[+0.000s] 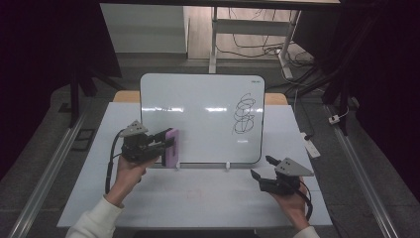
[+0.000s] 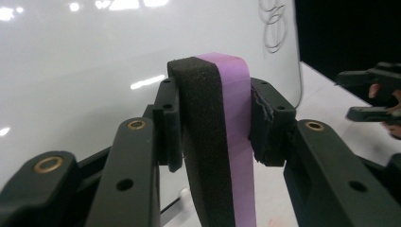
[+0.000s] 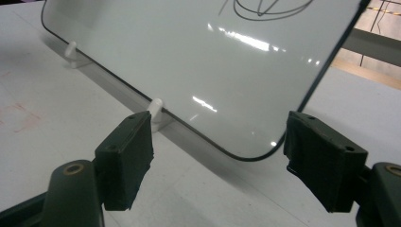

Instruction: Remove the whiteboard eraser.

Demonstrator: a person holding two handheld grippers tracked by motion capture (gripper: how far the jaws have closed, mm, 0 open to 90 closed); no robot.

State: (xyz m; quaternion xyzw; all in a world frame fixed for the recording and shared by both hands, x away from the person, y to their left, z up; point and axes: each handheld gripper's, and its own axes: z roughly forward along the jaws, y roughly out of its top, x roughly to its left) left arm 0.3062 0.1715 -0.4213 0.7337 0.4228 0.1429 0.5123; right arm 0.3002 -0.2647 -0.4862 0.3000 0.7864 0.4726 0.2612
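a rounded-corner white dry-erase board with a thin black edge (image 1: 198,114) stood tilted back on two small white plastic feet (image 1: 227,165) on the white tabletop (image 1: 208,198), and everything else is placed against that board. a looping black marker scribble (image 1: 245,114) sat in the board's upper right part.

the left tool (image 1: 166,143) hovered at the board's lower left corner, held in the person's left hand (image 1: 130,171), with a white sleeve (image 1: 94,223) behind it. its two black jaws were closed tight on a purple-backed eraser block with a black foam face (image 1: 171,147), squeezing it from both sides. in the left gripper view the eraser (image 2: 222,142) stood upright between the pads, black foam to one side and purple plastic to the other, close in front of the board's surface (image 2: 94,71); whether the foam touched the board could not be told.

the right tool (image 1: 261,167) sat low over the tabletop just in front of the board's lower right corner, held in the person's right hand (image 1: 292,203). its jaws were spread wide apart and gripped nothing. in the right gripper view the black pads (image 3: 127,158) framed the board's bottom edge (image 3: 189,61), one white foot (image 3: 155,108) and the bare tabletop (image 3: 56,118) between them
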